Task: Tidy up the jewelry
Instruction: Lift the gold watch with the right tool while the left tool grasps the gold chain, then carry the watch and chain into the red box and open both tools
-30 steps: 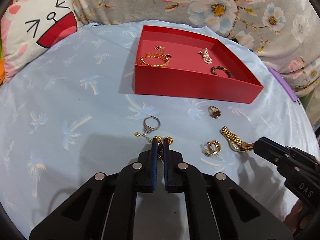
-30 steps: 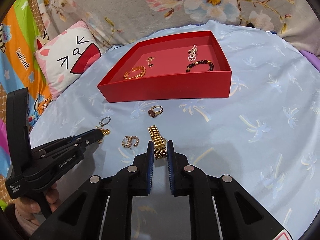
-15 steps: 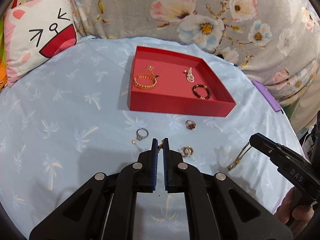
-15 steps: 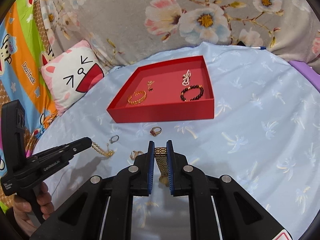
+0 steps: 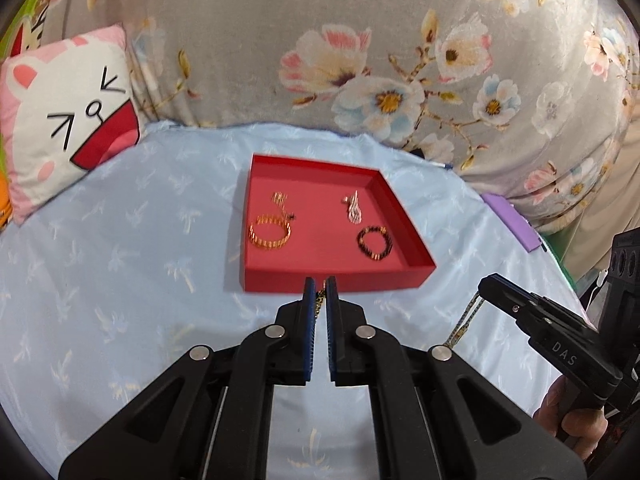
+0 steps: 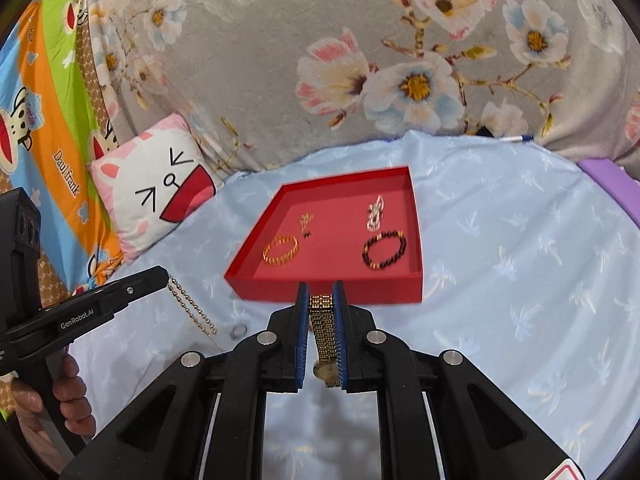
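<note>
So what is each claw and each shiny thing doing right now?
Left claw: shut on thin gold bead chain, which dangles in the air.
Right claw: shut on gold link watch, which hangs down.
Open red square tray: flat on the blue cloth.
Gold coil bracelet: lying in the tray.
Dark bead bracelet: lying in the tray.
Small silver ring: on the cloth, outside the tray.

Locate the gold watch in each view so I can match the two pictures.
Left wrist: watch dangles at lower right from the right gripper.
Right wrist: bottom centre, clamped between the blue fingers.
Shared landmark: red tray.
</note>
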